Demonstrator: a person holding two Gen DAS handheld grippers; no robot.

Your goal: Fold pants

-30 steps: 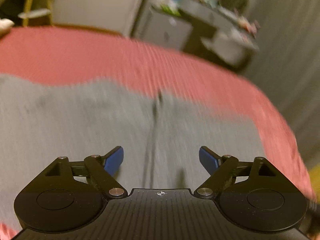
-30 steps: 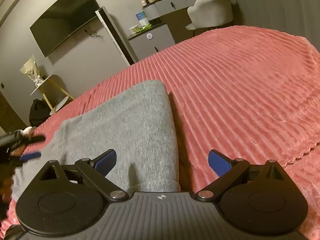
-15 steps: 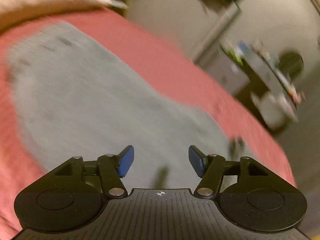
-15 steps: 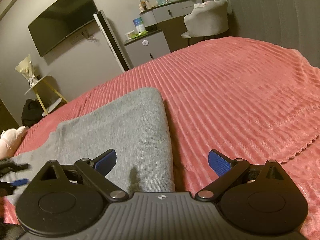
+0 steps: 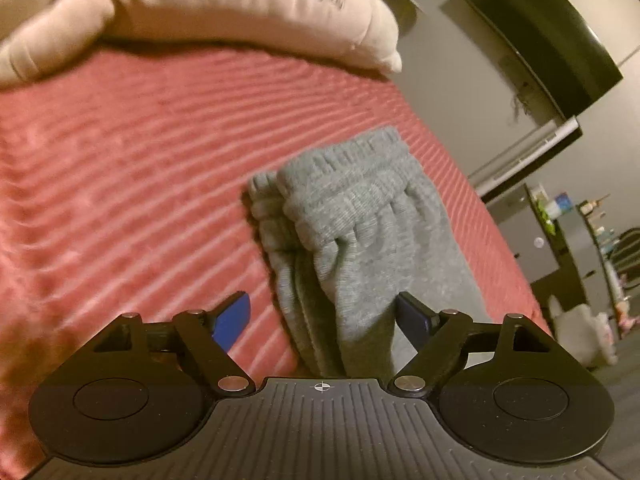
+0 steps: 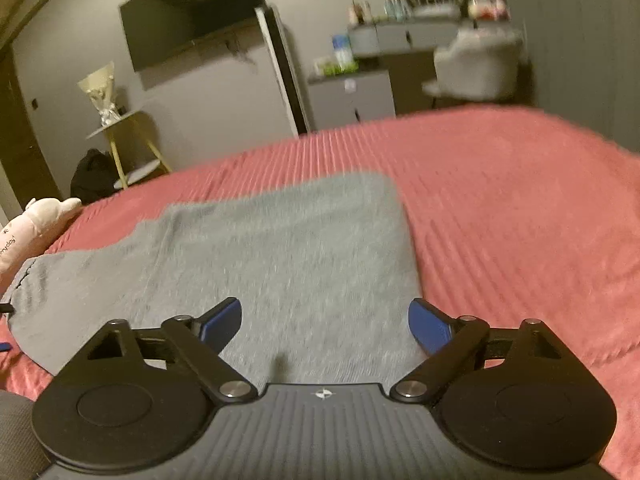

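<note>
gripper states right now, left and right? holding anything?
Left gripper: jaws opening, gray pants waistband between them, pads not pressing on it.
Right gripper: jaws wide but closing, over the pants, holding nothing.

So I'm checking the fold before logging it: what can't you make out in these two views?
- Gray pants, left wrist view: the near end is hidden under the left tool.
- Pants' weave, right wrist view: motion blur.
- Pillow lettering, left wrist view: cut off by the top edge, blurred.
- Dresser items, right wrist view: too small.
</note>
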